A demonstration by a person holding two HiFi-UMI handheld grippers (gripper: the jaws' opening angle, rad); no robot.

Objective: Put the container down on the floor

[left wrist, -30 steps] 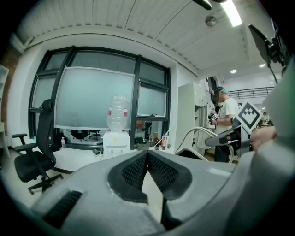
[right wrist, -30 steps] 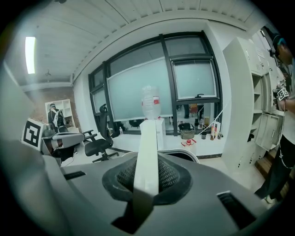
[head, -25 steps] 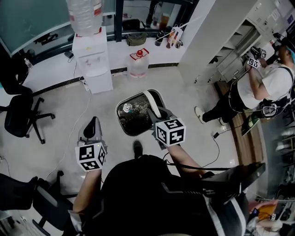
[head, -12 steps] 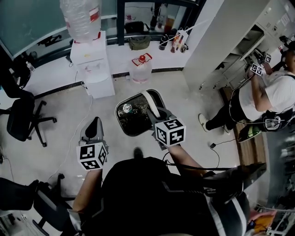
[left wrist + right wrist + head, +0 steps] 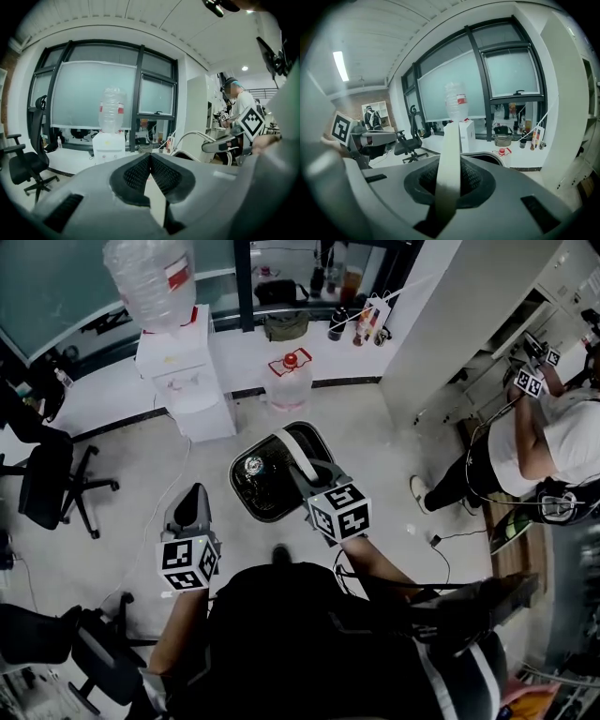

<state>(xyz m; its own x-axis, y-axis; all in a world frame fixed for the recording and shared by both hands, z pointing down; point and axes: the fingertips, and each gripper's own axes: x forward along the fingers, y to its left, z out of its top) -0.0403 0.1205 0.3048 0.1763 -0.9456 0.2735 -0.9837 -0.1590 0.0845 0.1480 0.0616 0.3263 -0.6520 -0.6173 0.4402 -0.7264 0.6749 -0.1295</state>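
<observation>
The right tongs (image 5: 449,174) are closed on the white handle (image 5: 451,140) of the dark container (image 5: 265,482). The container hangs under the handle, over the floor (image 5: 112,512). It is on the person's side of the water dispenser (image 5: 184,376). I cannot tell if its bottom touches the floor. The left tongs (image 5: 150,161) are closed together with nothing between them, and are farther from the dispenser than the container.

Pale floor (image 5: 112,531): office chair (image 5: 47,479) (black, wheeled), white cable (image 5: 161,507).
</observation>
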